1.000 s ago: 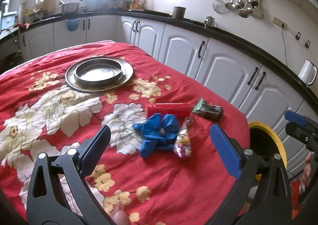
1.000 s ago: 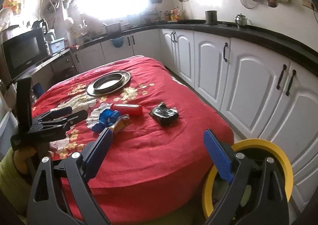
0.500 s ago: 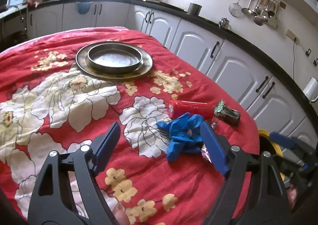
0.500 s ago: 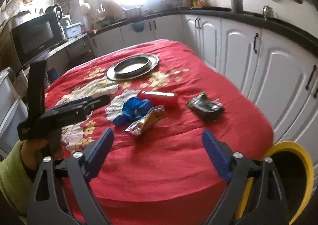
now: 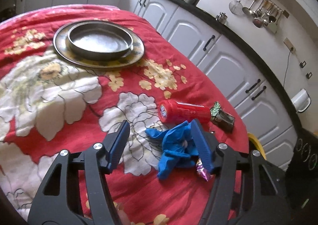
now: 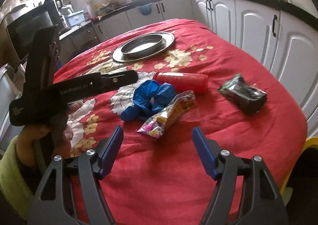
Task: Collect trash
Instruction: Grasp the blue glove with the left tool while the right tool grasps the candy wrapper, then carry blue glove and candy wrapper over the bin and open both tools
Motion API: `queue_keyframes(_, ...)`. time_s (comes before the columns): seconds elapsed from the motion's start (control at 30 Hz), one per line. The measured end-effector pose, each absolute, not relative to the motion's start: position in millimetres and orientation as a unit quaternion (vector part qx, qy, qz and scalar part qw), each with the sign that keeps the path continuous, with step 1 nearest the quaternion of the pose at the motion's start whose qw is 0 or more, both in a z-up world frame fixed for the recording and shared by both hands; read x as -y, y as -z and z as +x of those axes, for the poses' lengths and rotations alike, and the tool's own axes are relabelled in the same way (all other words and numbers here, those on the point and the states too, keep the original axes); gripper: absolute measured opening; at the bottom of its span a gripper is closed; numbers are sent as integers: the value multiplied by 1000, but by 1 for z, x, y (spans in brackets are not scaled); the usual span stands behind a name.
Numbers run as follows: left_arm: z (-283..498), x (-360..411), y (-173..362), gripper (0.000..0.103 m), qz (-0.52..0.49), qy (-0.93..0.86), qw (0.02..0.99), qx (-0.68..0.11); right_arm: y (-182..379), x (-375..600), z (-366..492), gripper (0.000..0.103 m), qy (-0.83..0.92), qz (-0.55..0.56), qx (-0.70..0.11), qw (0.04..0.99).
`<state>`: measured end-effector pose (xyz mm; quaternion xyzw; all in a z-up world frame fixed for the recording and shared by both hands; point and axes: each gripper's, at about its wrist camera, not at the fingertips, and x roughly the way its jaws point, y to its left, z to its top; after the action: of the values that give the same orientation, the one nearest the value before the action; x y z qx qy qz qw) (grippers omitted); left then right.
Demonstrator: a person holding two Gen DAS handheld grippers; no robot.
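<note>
Left tool [image 5: 160, 135] is standing open over the red floral cloth on the tabletop [image 5: 59, 89], nothing between its blue pads. The crumpled blue glove [image 5: 174, 147] is lying toward its right finger [image 5: 200, 145], which is overlapping the glove's right edge in this view (contact cannot be judged). Just beyond the glove, the red cylindrical container [image 5: 184, 112] is lying on its side, and past its far end the dark foil wrapper [image 5: 222, 118] is resting near the tabletop's edge. Only a corner of the colourful snack packet [image 5: 202, 171] is peeking out under the right finger.

Right tool [image 6: 157, 145] is also gaping open, holding nothing, hovering near the tabletop's near edge. The snack packet [image 6: 169, 117] is lying whole here, just ahead of the gap between the fingers and touching the blue glove [image 6: 149, 97] behind it. The red container [image 6: 180, 81] is lying beyond the glove; the dark wrapper [image 6: 244, 95] is sitting well apart to the right.

This view is also showing the left tool [image 6: 83, 87] from the side, gripped in a hand [image 6: 45, 135] with a yellow-green sleeve. A metal bowl on a plate [image 6: 143, 47] is sitting farther back. A yellow bin rim [image 6: 310, 145] is showing at the right edge.
</note>
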<state>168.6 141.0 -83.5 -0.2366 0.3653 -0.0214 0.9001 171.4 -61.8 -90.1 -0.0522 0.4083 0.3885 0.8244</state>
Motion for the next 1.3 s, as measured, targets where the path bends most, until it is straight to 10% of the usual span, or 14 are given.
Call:
queue_keyframes(0.6,183,-131,105,36,-252,48,881,-398,113,49,184,29,-399,-48,-435,806)
queue_keyframes(1.3,162,-92,80,9,-202,71,898,-384,76,123,178,28,-368,-36,-401,838)
